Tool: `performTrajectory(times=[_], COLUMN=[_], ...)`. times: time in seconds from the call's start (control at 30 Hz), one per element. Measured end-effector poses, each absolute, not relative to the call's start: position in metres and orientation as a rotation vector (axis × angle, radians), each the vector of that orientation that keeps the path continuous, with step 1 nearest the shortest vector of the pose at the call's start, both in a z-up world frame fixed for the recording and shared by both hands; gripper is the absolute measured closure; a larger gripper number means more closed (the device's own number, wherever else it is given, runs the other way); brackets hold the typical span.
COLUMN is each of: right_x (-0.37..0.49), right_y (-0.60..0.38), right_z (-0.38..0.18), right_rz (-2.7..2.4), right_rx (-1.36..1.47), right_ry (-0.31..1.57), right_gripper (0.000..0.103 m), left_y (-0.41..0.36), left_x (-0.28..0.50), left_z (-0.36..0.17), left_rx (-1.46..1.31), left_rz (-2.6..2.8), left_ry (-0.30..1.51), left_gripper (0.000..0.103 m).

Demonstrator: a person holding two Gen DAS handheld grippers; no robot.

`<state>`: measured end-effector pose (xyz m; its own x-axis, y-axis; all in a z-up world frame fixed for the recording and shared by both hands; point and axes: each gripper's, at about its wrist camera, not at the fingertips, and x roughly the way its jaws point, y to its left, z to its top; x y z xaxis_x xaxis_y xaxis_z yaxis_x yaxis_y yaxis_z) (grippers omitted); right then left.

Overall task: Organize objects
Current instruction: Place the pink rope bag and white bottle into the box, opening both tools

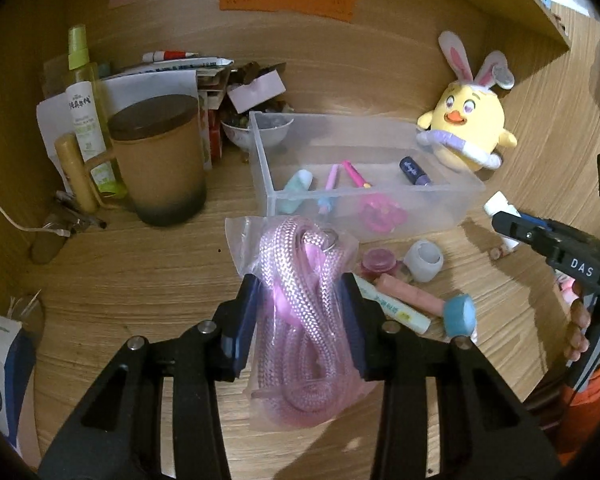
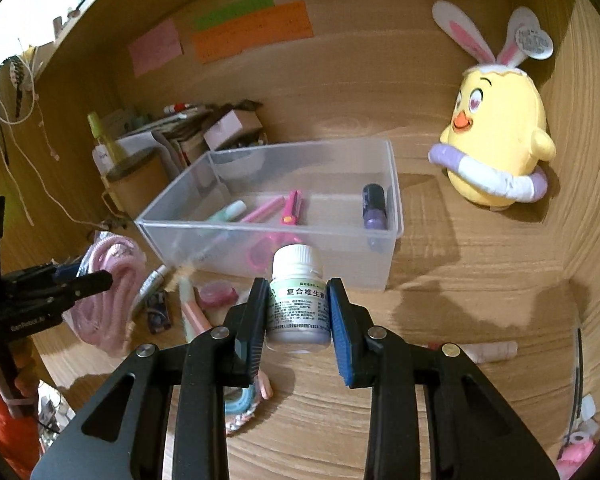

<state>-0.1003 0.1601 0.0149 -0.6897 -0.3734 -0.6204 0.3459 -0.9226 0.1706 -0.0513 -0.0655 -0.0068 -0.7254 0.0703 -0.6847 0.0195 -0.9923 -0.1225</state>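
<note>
Left gripper [image 1: 300, 300]: fingers pressed against both sides of the bagged pink cord [image 1: 300, 304]; it pinches the bag at mid-length.
Bagged pink cord: coiled braided cord in a clear plastic bag, held between the blue pads just in front of the clear bin [image 1: 420, 216]. Whether the bag's lower end rests on the desk [image 1: 140, 280] cannot be told.
Right gripper [image 2: 298, 312]: fingers closed on the white pill bottle [image 2: 298, 280], one pad on each side of its label.
White pill bottle: upright, white cap on top, held just in front of the bin's near wall.
Clear bin: open-topped translucent box, middle of the desk, toward the back panel. It holds a pale green tube [image 1: 300, 184], two pink pens [image 1: 332, 178], pink scissors [image 1: 380, 210] and a dark purple tube [image 1: 414, 170] at its right end.
Loose items: a pink stick with a blue cap [image 1: 420, 300], a small white cup [image 1: 423, 260] and a pink round case [image 1: 376, 262] lie on the desk in front of the bin, right of the bagged cord.
Back-left corner of desk: a brown lidded mug [image 1: 160, 160], a green spray bottle [image 1: 86, 92] and stacked papers.
Back-right corner of desk: a yellow chick plush [image 2: 500, 128] with rabbit ears, standing against the panel, well apart from the bin.
Back panel: pink, green and orange notes [image 2: 252, 30] stuck above the bin.
</note>
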Motion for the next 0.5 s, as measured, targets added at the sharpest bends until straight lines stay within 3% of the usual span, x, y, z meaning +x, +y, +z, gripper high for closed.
performTrajectory(times=[0.5], right_x=[-0.123], right_y=[0.149], right_z=[0.056], right_rz=[-2.629], right_rx=[0.824], right_ry=[-0.039], right_gripper=[0.076], left_y=[-0.058], left_x=[-0.070], left_z=[0.059], left_rx=[-0.911], left_rz=[2.948], left_ry=[-0.159], left_gripper=[0.063])
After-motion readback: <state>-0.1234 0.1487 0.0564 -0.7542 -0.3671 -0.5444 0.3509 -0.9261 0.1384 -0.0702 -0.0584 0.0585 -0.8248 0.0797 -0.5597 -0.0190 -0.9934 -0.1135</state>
